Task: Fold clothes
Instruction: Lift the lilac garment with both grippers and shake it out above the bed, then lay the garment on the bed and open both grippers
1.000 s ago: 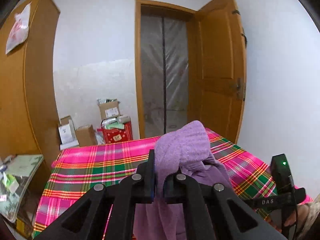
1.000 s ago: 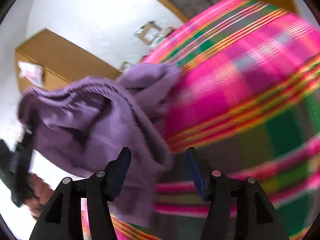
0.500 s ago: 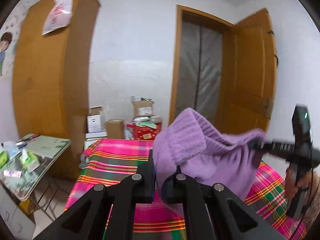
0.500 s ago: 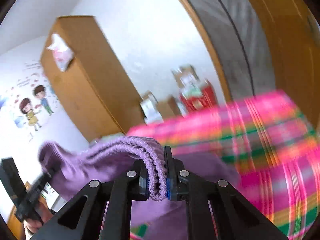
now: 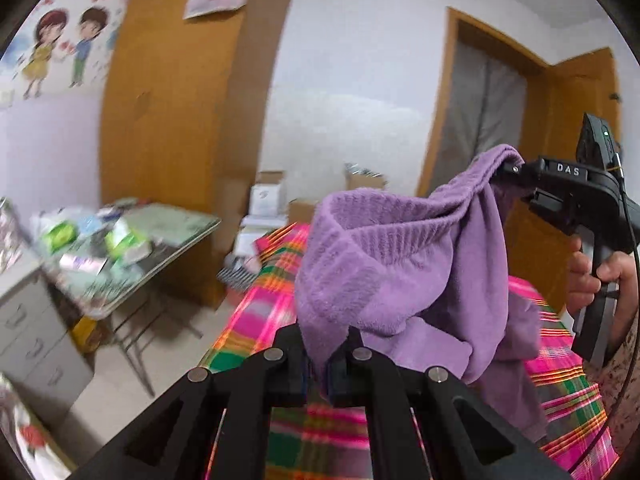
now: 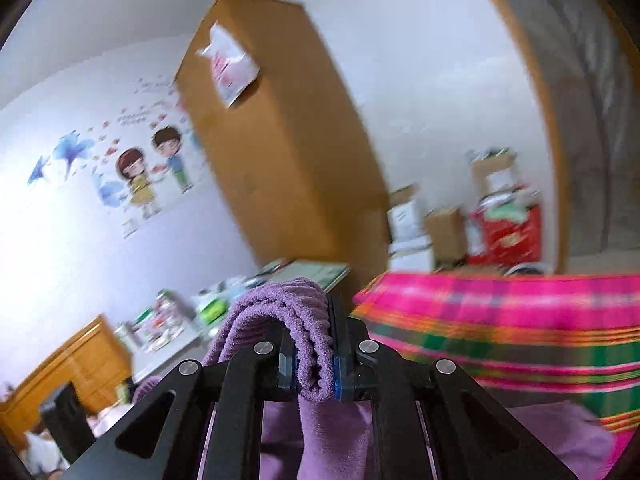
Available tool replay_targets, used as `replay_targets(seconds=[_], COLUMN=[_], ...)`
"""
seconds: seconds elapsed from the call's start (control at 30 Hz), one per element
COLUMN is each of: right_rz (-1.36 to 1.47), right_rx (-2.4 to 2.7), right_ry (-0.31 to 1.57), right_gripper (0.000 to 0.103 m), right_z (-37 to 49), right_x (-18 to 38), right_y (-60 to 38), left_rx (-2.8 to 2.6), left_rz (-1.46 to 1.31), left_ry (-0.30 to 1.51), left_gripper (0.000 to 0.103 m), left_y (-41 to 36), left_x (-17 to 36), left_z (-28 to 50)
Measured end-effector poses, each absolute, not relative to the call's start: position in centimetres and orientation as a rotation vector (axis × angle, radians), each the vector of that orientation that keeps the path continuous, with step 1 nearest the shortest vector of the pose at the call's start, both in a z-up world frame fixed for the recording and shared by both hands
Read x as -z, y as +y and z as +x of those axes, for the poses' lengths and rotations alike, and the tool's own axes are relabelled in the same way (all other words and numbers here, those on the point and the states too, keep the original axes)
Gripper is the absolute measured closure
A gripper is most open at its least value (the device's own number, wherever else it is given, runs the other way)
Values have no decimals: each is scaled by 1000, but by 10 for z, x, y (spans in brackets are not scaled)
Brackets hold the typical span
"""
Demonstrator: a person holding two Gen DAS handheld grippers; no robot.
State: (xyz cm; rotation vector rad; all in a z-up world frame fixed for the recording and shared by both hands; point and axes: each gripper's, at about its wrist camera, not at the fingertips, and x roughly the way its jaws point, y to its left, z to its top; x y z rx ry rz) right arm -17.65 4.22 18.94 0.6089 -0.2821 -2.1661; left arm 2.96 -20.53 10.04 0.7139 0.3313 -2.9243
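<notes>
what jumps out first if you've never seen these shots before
The purple garment dominates, strung in mid-air between the left gripper and the right gripper, both clamped on ribbed edges. Below it glares the pink and green plaid bedspread. On the left wall sits a cartoon couple sticker, beside the tall wooden wardrobe.

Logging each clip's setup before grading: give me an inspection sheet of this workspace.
Surface: plaid bedspread, mostly bare.
Job's things: purple garment, lifted, hanging between both claws.
Clutter: packets on side table; boxes by the wall.
Grippers: left claw shut on garment; right claw shut on its ribbed edge, having just closed.
Cables: one black cable at right claw's handle.
Surroundings: wardrobe, wall stickers, open door.
</notes>
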Motion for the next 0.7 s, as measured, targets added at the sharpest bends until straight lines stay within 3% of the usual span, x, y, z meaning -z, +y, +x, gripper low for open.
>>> replay_targets(seconds=[0.3, 0.37, 0.43, 0.7], right_rz=[942, 952, 933, 899], right_rx=[2050, 2075, 2098, 2281], right_ry=[-192, -177, -154, -130], right_gripper=[84, 77, 63, 56], right_z=[-203, -197, -186, -147], right_x=[-104, -99, -101, -104], right_y=[3, 17, 37, 126], left_rx=[2771, 2780, 2791, 2744], left_rz=[960, 979, 990, 1032], left_ry=[374, 363, 356, 354], left_gripper=[96, 94, 94, 86], left_y=[-222, -218, -214, -219], left_x=[-44, -41, -40, -41], left_z=[37, 40, 45, 67])
